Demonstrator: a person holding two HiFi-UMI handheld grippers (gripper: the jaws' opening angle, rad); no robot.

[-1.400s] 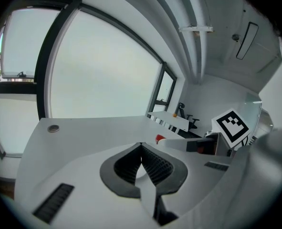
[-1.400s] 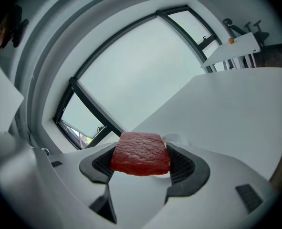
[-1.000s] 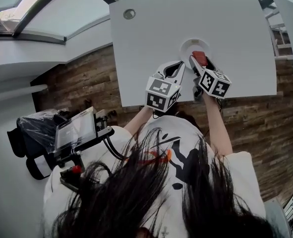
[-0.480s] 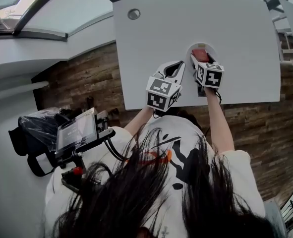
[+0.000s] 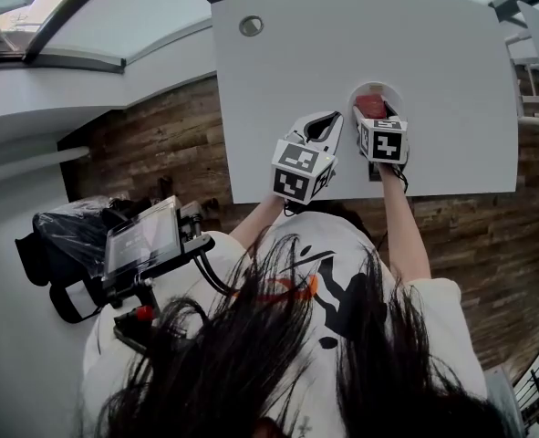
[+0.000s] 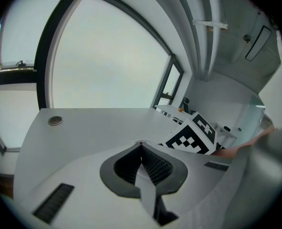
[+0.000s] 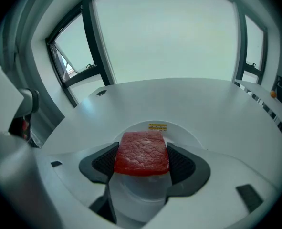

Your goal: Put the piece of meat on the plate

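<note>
**Meat over the plate, release yet to come**

We judged the task to be at its last step, the setting down. The right gripper (image 7: 141,160) was clamped on the piece of meat (image 7: 141,152), one dark ribbed pad against each side of it. In the right gripper view it sat at the lower centre of the frame, directly over the white plate (image 7: 183,133). In the head view the same gripper (image 5: 372,109) held the meat (image 5: 370,105) inside the plate's (image 5: 355,92) round outline, at the upper right of the frame, near the table's (image 5: 342,35) near edge. We could not tell whether the underside of the meat was touching the plate or hanging just above it.

The left gripper (image 6: 140,144) had its jaws pressed together on nothing. In the head view it (image 5: 321,124) was just left of the plate, above bare table.

As we read it, the next move called for a short descent if any gap was left. After that the jaws would need to part and back away level, so the pads did not drag the meat off the plate.

The meat was a flat, roughly square red slab with a pebbled top and rounded edges. It looked soft enough to give slightly under the pads. A small yellow label (image 7: 157,126) showed on the plate just beyond it.
</note>
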